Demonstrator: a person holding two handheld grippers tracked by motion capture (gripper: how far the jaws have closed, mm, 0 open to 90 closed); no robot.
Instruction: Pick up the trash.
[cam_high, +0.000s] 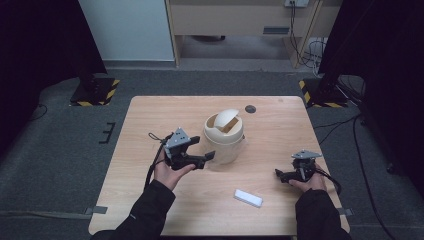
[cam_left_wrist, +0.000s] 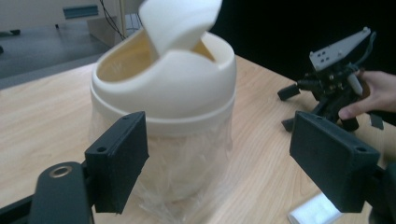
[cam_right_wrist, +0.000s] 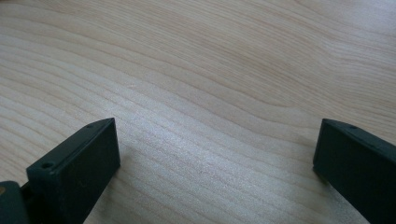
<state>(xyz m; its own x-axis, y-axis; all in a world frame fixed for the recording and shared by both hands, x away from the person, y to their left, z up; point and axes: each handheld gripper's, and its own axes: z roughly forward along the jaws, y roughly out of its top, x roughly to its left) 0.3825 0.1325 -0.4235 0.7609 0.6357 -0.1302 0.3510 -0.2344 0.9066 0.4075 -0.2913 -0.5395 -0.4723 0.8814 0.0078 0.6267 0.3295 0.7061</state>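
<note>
At the table's near-left quarter: left gripper (cam_high: 209, 157), held in the person's left hand (cam_high: 169, 174), just left of the bin and pointing right at it.
Left claw: jaws spread wide, nothing between the pads; in the left gripper view the bin's bagged body sits beyond the gap, pads not pressing it.
Table middle, toward the far edge: cream swing-lid bin (cam_high: 224, 136), upright, a clear plastic liner (cam_left_wrist: 187, 168) around its lower body; the white flap (cam_left_wrist: 180, 23) is tilted, showing the inside.
Writing: no brand, label or lettering readable on the bin, the block or the grippers.
Far edge: dark round disc (cam_high: 250, 108) set in the table (cam_high: 150, 120), well apart from the bin.
Near edge, right of centre: small white block (cam_high: 248, 197) lying flat, alone, between the two hands.
Right side: right gripper (cam_high: 279, 174) in the right hand (cam_high: 311, 183), low at the table's right edge.
Right claw: jaws wide apart over bare wood, holding nothing.
Open room: bare wood left of the left hand, between bin and right gripper, and along the far-left corner.
</note>
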